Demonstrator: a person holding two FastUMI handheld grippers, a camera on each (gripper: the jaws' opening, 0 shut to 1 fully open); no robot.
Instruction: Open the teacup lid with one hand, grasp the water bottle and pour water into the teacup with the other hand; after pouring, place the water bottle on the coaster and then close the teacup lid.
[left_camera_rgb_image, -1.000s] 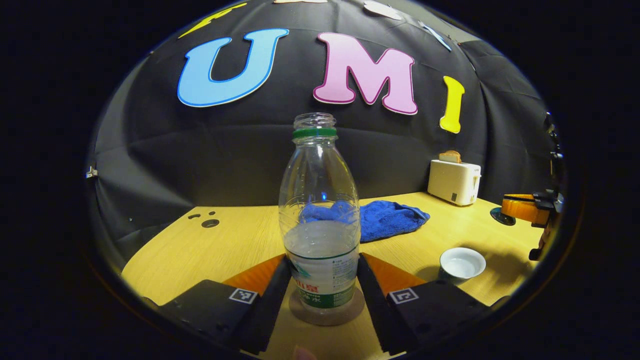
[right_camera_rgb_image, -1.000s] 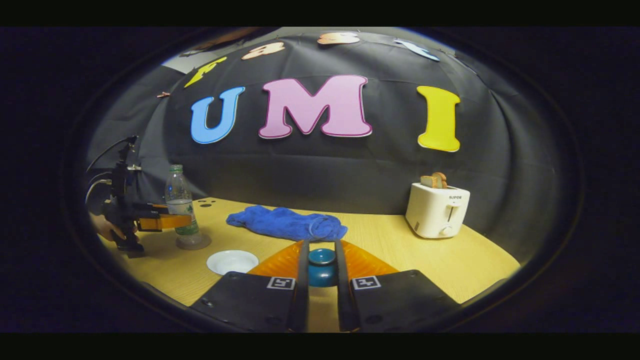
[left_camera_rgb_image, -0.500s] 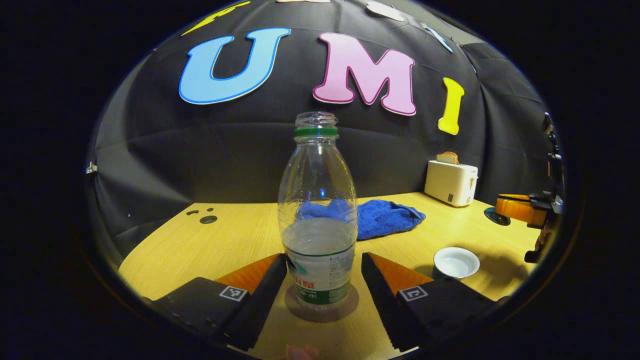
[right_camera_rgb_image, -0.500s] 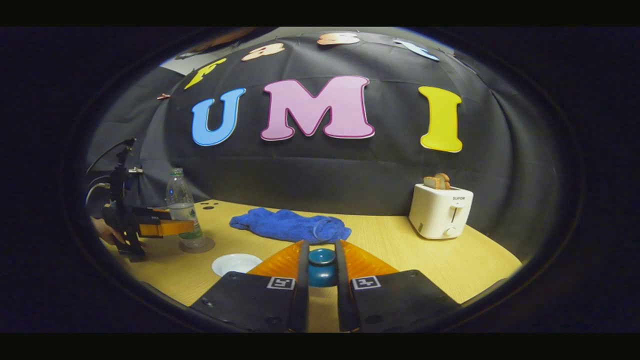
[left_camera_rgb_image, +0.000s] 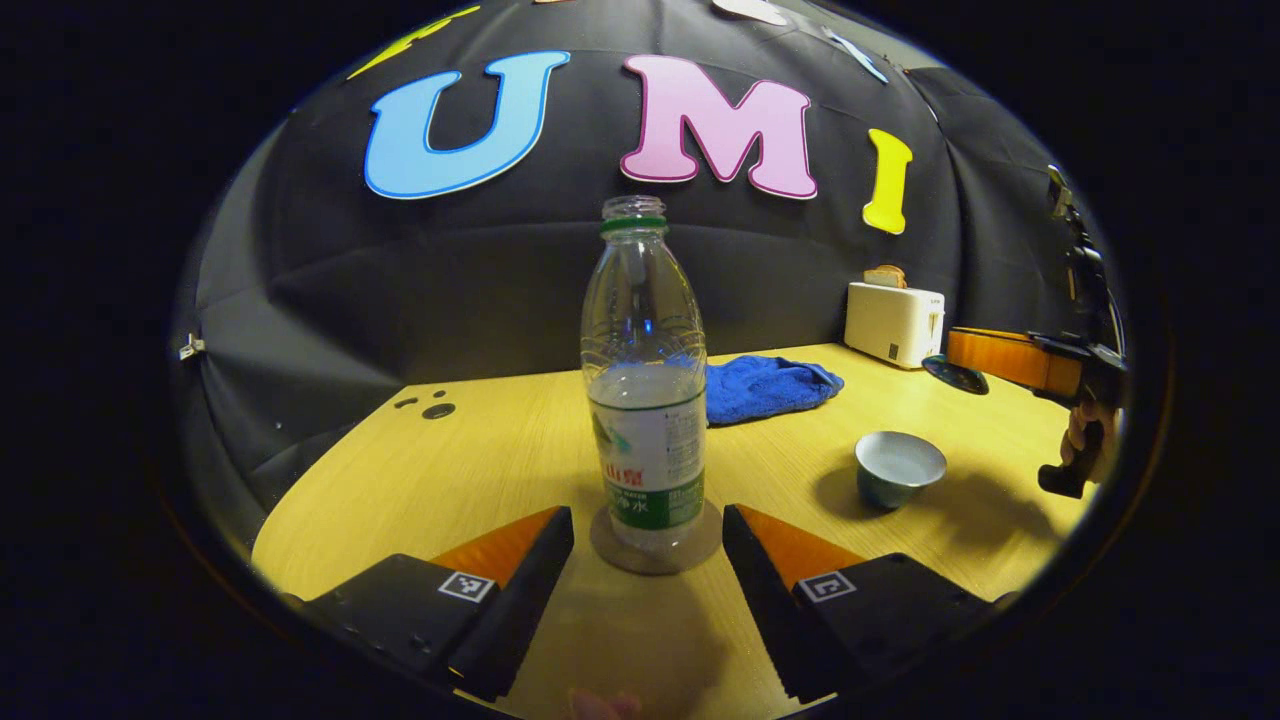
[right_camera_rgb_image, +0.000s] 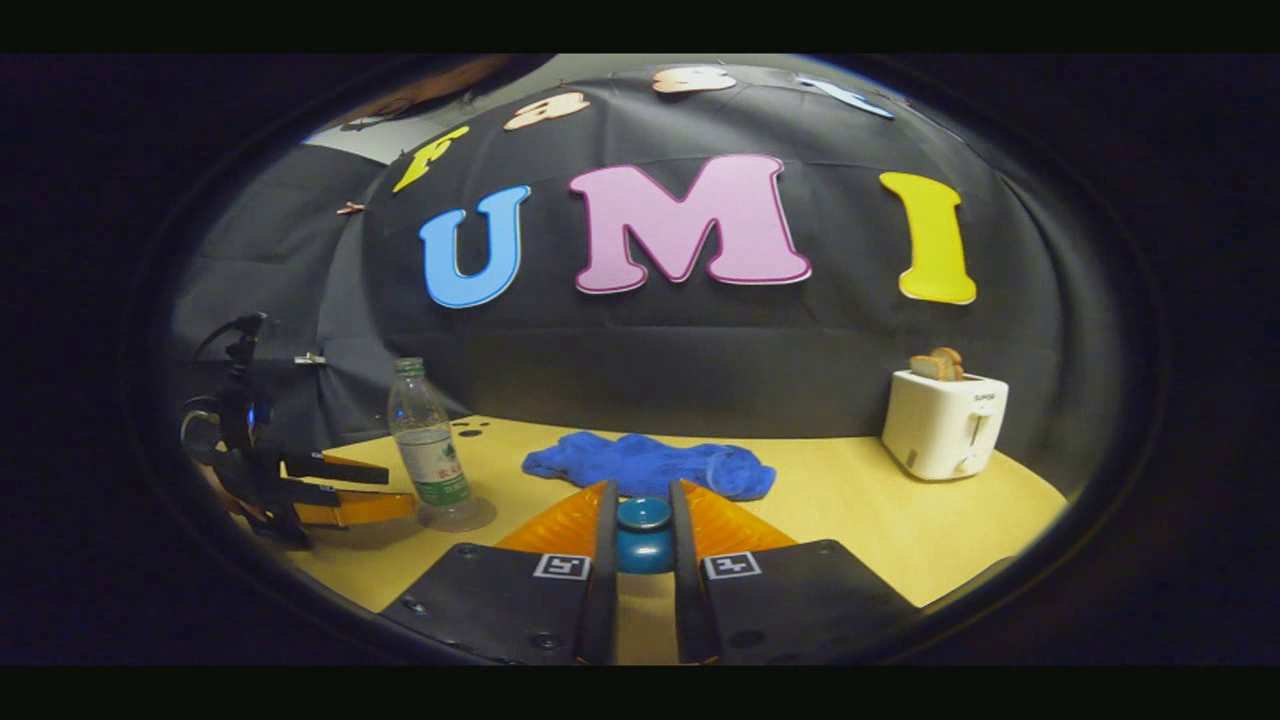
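In the left gripper view, the clear plastic water bottle with a green label (left_camera_rgb_image: 645, 400) stands upright on the round brown coaster (left_camera_rgb_image: 655, 541) at centre frame, the left gripper (left_camera_rgb_image: 648, 540) spread wide just short of it, touching nothing. The uncovered blue-grey ceramic teacup (left_camera_rgb_image: 899, 468) sits on the wooden tabletop (left_camera_rgb_image: 480, 460) at right. In the right gripper view, bottom centre, the right gripper (right_camera_rgb_image: 643, 535) has narrow jaws clamped on the dark blue teacup lid (right_camera_rgb_image: 643, 530).

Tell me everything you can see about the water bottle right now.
The water bottle is clear plastic, uncapped, with a green ring at its open neck and a white and green label round its lower half. Water fills it to just above the label. It stands upright on a round brownish coaster on the wooden table. The left gripper is open, its fingers short of the bottle and apart from it. A blue towel lies behind it, and the open teacup sits off to one side.
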